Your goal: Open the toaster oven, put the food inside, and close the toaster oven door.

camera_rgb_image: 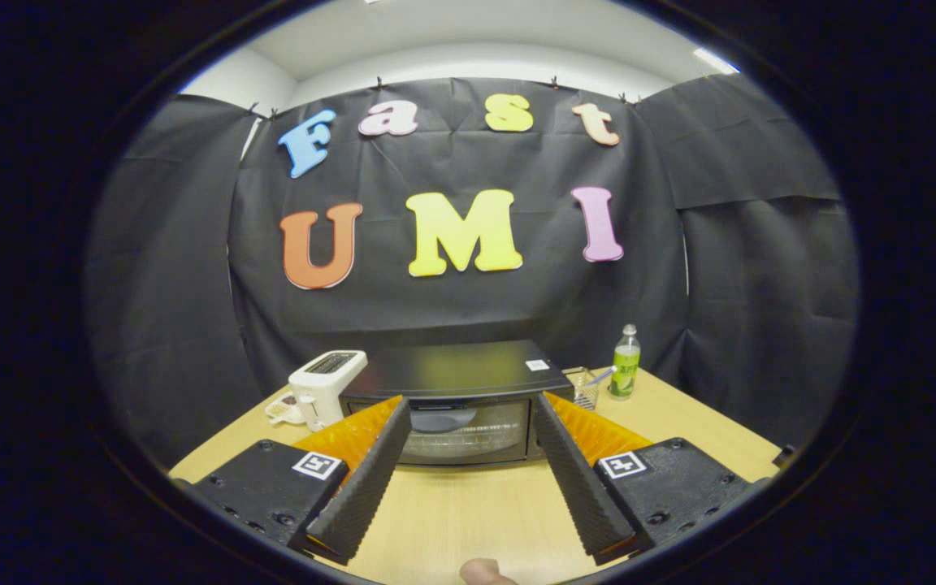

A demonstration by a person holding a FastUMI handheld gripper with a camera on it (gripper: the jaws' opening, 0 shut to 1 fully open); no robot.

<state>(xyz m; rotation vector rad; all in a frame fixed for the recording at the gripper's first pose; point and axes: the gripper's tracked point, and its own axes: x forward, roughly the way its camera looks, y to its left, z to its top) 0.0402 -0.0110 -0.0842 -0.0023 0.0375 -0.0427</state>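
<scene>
A black toaster oven (458, 370) stands on the wooden table (468, 512), straight ahead of my fingers. Its glass door (461, 431) is closed, and a rack shows dimly behind the glass. My gripper (472, 410) is open, held above the table a short way before the oven, with nothing between its fingers. The fingertips frame the door's left and right sides. I cannot pick out the food. A fingertip of the person's hand (484, 573) shows at the near edge, below the fingers.
A white pop-up toaster (323, 386) stands left of the oven, with a small white dish (281, 410) beside it. To the oven's right are a small wire basket (586, 390) and a green-labelled bottle (624, 363). Black cloth walls close in the table's back and sides.
</scene>
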